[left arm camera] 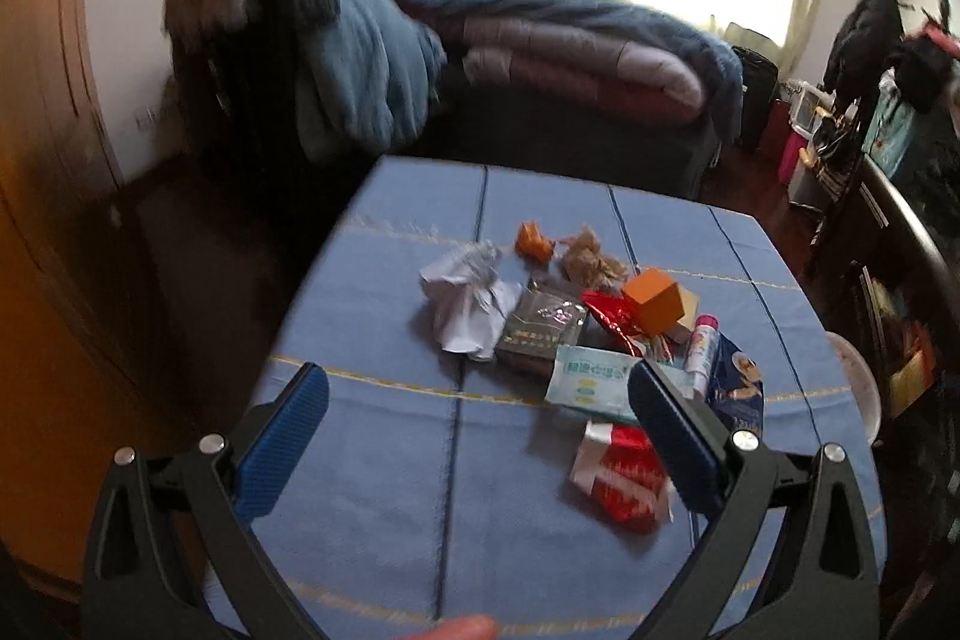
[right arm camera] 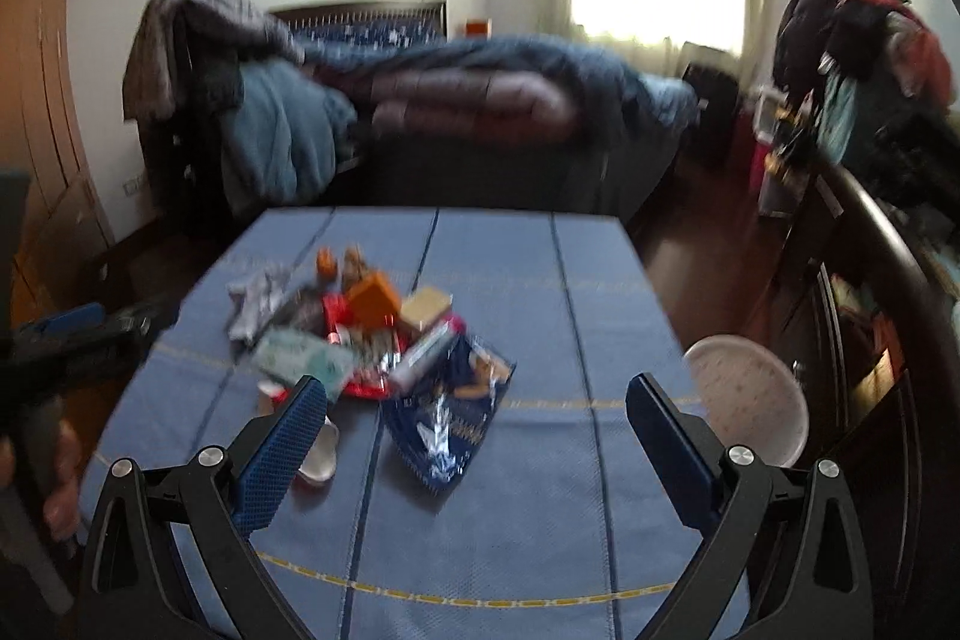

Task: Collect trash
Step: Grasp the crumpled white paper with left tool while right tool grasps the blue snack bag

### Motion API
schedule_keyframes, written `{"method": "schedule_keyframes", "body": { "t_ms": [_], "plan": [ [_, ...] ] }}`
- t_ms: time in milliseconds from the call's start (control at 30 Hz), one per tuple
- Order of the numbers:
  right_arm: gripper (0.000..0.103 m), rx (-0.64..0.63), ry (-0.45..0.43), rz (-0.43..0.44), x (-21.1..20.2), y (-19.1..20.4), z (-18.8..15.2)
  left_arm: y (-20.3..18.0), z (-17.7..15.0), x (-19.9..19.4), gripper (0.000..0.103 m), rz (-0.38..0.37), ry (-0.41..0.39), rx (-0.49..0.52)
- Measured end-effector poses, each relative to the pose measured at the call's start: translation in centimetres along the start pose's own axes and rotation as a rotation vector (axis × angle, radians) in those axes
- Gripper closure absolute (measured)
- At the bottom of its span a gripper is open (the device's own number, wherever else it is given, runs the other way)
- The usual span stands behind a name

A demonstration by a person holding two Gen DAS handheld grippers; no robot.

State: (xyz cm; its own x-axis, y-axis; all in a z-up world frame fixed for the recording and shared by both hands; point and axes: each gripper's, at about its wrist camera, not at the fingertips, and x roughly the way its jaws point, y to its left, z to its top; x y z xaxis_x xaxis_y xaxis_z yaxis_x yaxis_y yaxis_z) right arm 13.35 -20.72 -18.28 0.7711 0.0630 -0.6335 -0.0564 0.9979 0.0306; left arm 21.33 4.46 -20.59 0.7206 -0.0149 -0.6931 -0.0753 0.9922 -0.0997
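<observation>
Both views blurry. Left gripper (left arm camera: 477,394) hovers above the table (left arm camera: 372,460), jaws spread wide, nothing between them; its right finger overlaps the near edge of the trash pile in view. Right gripper (right arm camera: 477,403) also above the table, jaws released and empty, trash pile ahead and to its left.

Trash sits clustered on the blue tablecloth toward the table's far-middle: crumpled white paper (left arm camera: 468,304) at left of the pile, grey foil packet (left arm camera: 543,331) just beside it, pale green wet-wipe pack (left arm camera: 591,382) in front, red-and-white wrapper (left arm camera: 624,478) nearest the left gripper, orange box (left arm camera: 654,307) on top of the heap, small orange scrap (left arm camera: 531,241) and brown crumpled paper (left arm camera: 591,259) at the far side, pink-capped tube (left arm camera: 702,352) touching the dark blue snack bag (left arm camera: 741,388) at right. In the right wrist view the snack bag (right arm camera: 450,418) lies closest, between the fingers.

White stool (right arm camera: 750,400) stands beside the table's right edge. Bed (left arm camera: 570,58) with heaped bedding behind the table. A hand (right arm camera: 60,484) on the left gripper's handle shows at the left edge of the right view.
</observation>
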Motion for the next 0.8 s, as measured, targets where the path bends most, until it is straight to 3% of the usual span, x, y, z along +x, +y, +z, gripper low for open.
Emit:
{"method": "schedule_keyframes", "body": {
  "t_ms": [67, 167, 300, 567, 733, 800],
  "plan": [
    [0.003, -0.008, 0.034, 0.011, 1.1, 0.2, -0.3, 0.1, 0.6, 2.2, 0.004, 0.011, 0.01, -0.02],
    [0.003, -0.02, 0.064, 0.022, 2.7, 0.4, -0.2, 0.1, 1.9, 6.0, 0.004, 0.097, -0.004, -0.02],
    [0.003, -0.049, 0.094, 0.012, 4.8, 0.9, -0.2, 0.9, 3.3, 11.7, 0.004, 0.15, 0.057, -0.033],
    [0.003, -0.01, 0.201, 0.058, 9.1, 0.5, -0.9, 1.9, 4.1, 17.4, 0.005, 0.116, 0.13, -0.095],
    [0.003, 0.016, 0.257, 0.091, 11.3, 0.4, -1.6, 2.1, 4.2, 18.6, 0.047, 0.106, 0.137, -0.105],
    [0.004, 0.023, 0.278, 0.109, 12.0, 0.5, -1.8, 2.4, 4.2, 18.4, 0.054, 0.087, 0.128, -0.116]
  ]
}}
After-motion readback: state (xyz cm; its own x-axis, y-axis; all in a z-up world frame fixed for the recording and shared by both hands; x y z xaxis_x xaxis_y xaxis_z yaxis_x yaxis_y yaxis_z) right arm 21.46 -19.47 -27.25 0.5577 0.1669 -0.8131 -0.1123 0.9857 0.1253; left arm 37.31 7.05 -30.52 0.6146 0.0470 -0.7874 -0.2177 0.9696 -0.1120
